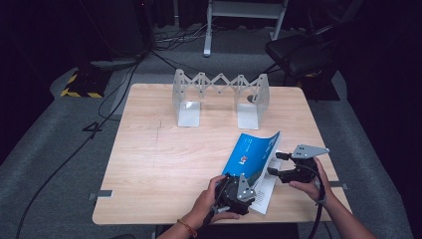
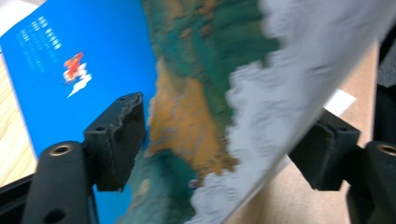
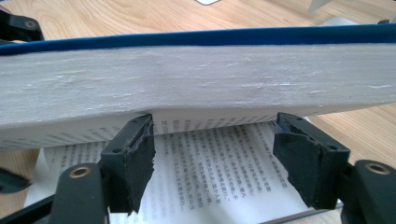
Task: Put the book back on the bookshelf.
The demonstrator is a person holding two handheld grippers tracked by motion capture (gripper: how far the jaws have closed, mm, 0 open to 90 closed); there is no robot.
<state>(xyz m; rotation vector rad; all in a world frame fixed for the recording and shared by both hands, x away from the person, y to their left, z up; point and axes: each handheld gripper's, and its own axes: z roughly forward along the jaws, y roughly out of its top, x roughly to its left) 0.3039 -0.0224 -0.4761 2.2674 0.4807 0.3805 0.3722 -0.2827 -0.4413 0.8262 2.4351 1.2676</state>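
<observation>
High view shows a floppy, light book (image 1: 249, 157) best held by its thick page edge, with left gripper (image 1: 234, 191) and right gripper (image 1: 278, 164) jaws apart around it.

place: recording lab or studio | shown by: dark surroundings around wooden table (image 1: 164, 164); grey carpet (image 1: 59, 164) laid under it; black cables (image 1: 114, 94) trailed left of table; white stand frame (image 1: 244, 20) and black chair (image 1: 298, 55) set behind table
</observation>
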